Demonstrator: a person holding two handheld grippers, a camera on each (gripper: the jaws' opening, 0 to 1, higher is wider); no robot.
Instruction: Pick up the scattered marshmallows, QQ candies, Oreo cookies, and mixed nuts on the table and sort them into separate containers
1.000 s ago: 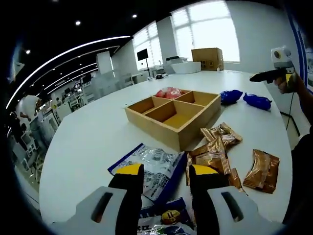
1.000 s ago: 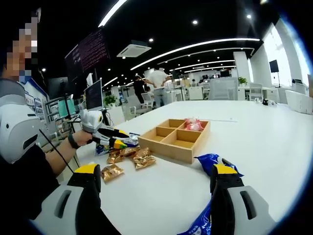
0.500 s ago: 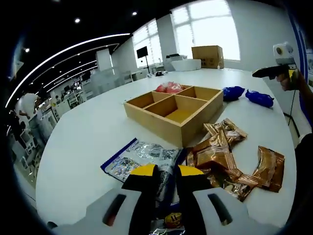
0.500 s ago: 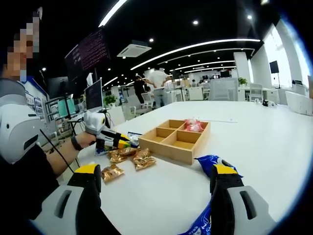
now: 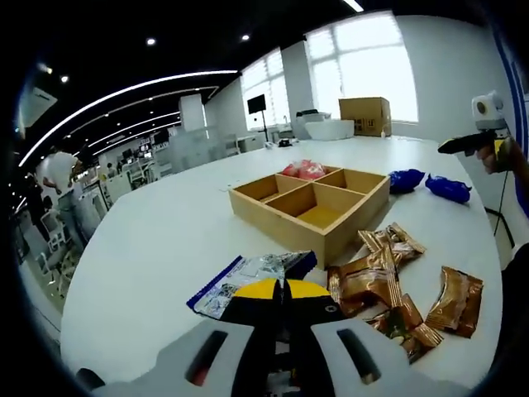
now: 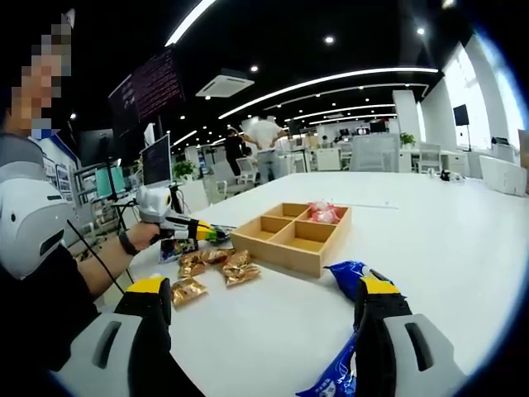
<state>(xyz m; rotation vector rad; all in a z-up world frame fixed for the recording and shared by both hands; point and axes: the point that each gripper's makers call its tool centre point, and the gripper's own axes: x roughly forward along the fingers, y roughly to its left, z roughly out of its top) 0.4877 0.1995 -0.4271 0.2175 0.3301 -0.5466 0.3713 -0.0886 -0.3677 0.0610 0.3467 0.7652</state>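
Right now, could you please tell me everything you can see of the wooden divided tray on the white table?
The wooden divided tray is a light, low-walled square box of what looks like plain wood, split by a cross divider into four compartments. It sits flat on the white table, untouched by either gripper. One far compartment holds pink-red packets; the other three look empty. Shiny brown snack packets lie close beside its near corner; whether they touch it is unclear.

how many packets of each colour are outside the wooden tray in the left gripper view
gold-brown packets: 5 (they overlap, so this count is less sure)
blue packets: 2
silver packet with blue edge, pinched in the left claw: 1
total: 8
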